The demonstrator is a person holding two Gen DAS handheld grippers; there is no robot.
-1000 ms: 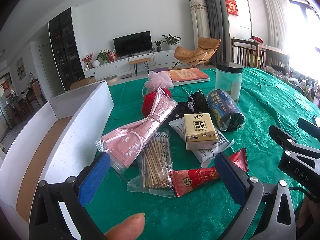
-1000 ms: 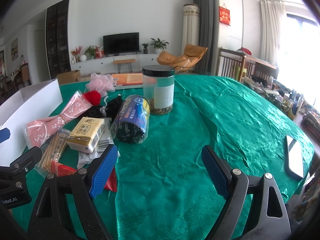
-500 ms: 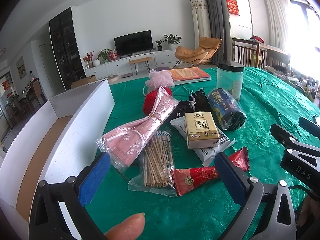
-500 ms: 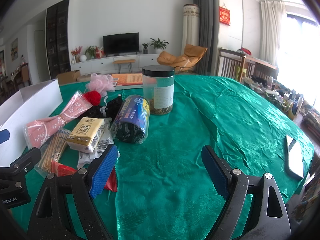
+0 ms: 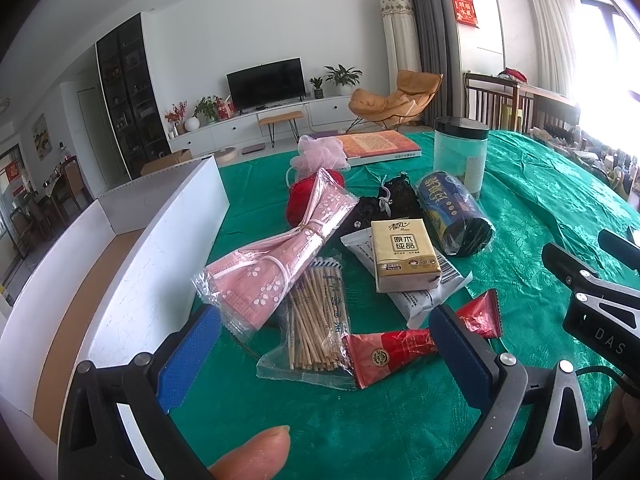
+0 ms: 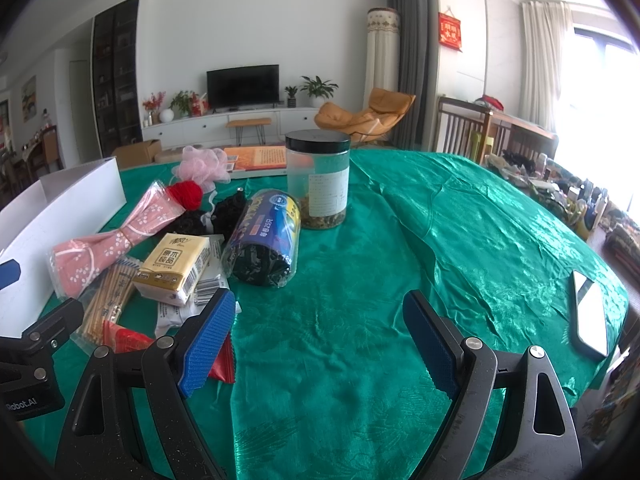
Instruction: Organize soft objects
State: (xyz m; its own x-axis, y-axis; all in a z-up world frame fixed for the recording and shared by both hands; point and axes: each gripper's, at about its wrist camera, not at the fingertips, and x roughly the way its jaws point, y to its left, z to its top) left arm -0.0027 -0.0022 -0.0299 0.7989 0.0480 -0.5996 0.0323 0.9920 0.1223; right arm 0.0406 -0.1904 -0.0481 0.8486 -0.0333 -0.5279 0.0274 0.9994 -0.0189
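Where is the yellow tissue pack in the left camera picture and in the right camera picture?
Left wrist view: the yellow tissue pack lies a little right of the middle, on a white packet.
Right wrist view: the same pack lies at the left, just above the left finger of the right claw.
Shared landmark: the black-lidded jar stands behind it in both.

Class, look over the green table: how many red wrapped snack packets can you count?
1: the red snack packet lies at the near edge of the pile, beside the bag of wooden sticks. Others may hide under the pile.
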